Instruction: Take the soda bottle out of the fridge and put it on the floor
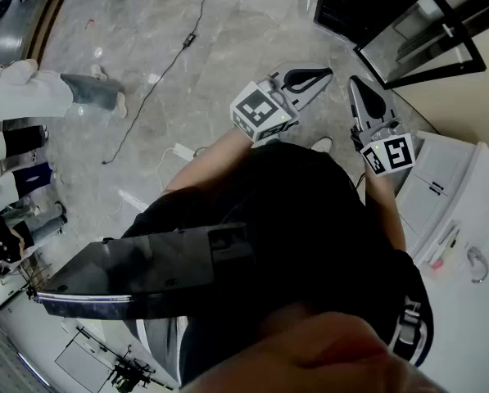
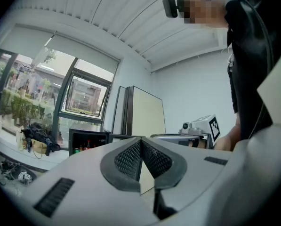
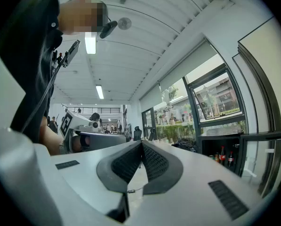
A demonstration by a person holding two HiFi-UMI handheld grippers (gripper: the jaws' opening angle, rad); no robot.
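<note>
Grey marble floor [image 1: 228, 31] underfoot, big windows at the back. Both tongs are clenched shut with nothing in them: the left tongs [image 2: 140, 142] and the right tongs [image 3: 141, 145] each have their pads pressed together. As for the soda bottle [image 3: 223, 156], it's standing inside the open black mini fridge [image 3: 219, 137] next to another dark bottle, well apart from both tongs. It's off to the right of the right tongs' tips, and the fridge sits left of the left ones.

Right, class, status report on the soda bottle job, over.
Left gripper shut, empty. Right gripper shut, empty. Bottles inside fridge, door open. Nothing seen blocking.
</note>
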